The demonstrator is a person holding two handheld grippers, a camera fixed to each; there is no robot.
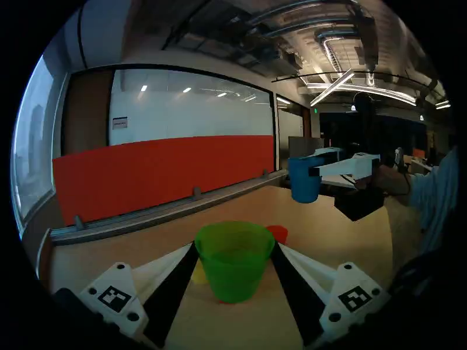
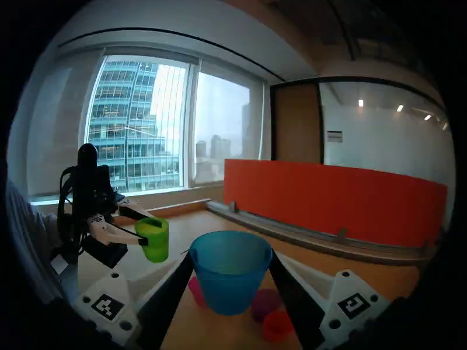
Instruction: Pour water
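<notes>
Left gripper [image 1: 233,252] is seen clenched on the green cup [image 1: 234,274], right gripper [image 2: 230,259] on the blue cup [image 2: 230,286], both apparently held over the table [image 1: 327,227]. The cups are judged light, smooth, squeezable plastic, best gripped mid-wall, gently.

The green plastic cup [image 1: 234,268] sits between the fingers of the left hand-held gripper [image 1: 234,249], over the wooden counter [image 1: 333,227]. Just behind it are a small red cup [image 1: 279,233] to the right and a small yellow object [image 1: 199,273] to the left. Farther back and right, the blue plastic cup [image 1: 305,181] sits between the fingers of the right hand-held gripper [image 2: 230,259]. An orange partition panel [image 1: 163,169] stands behind the counter.
</notes>
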